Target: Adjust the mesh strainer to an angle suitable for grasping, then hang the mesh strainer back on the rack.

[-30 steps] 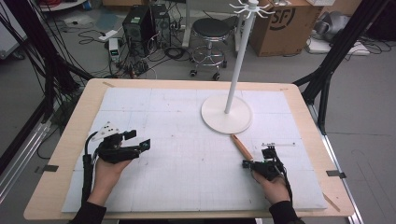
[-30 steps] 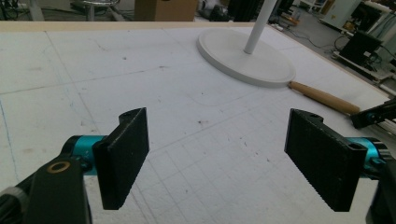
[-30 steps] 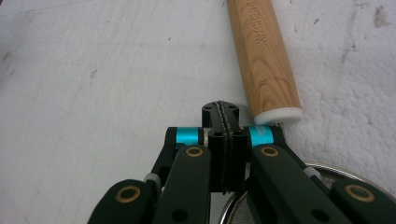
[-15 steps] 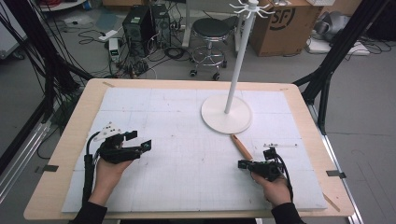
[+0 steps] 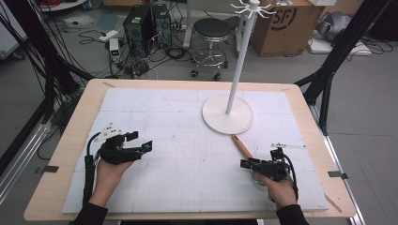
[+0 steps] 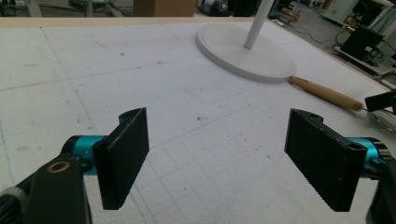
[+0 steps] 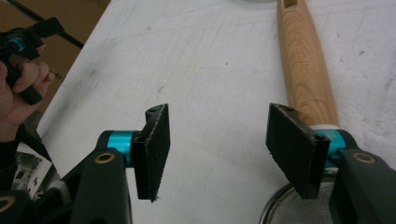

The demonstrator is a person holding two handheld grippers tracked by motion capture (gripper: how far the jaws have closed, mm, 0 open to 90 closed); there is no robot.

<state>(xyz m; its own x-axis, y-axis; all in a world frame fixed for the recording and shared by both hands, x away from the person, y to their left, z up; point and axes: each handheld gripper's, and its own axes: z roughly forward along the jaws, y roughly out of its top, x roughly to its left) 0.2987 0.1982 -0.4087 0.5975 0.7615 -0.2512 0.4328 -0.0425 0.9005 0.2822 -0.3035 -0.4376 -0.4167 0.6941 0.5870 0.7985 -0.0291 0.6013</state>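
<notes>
A small strainer lies on the white mat at the right, its wooden handle [image 5: 241,146] pointing toward the white stand's round base [image 5: 227,117]. My right gripper [image 5: 247,163] hovers open over the strainer's bowl end. In the right gripper view the wooden handle [image 7: 306,60] runs up behind the right-hand jaw, not between the jaws, and the mesh bowl [image 7: 289,212] shows at the bottom. That gripper [image 7: 217,144] holds nothing. My left gripper [image 5: 141,141] rests open at the mat's left side, and in its own view the gripper [image 6: 217,158] is open above bare mat.
The stand's thin white pole [image 5: 239,56] rises from the base to a ring of hooks [image 5: 253,7]. The base [image 6: 245,46] and handle [image 6: 324,92] lie ahead of the left gripper. The mat sits on a wooden table [image 5: 75,126]. A stool, boxes and cables are on the floor behind.
My right gripper has shifted a little to the left along the strainer. The left gripper has hardly moved.
</notes>
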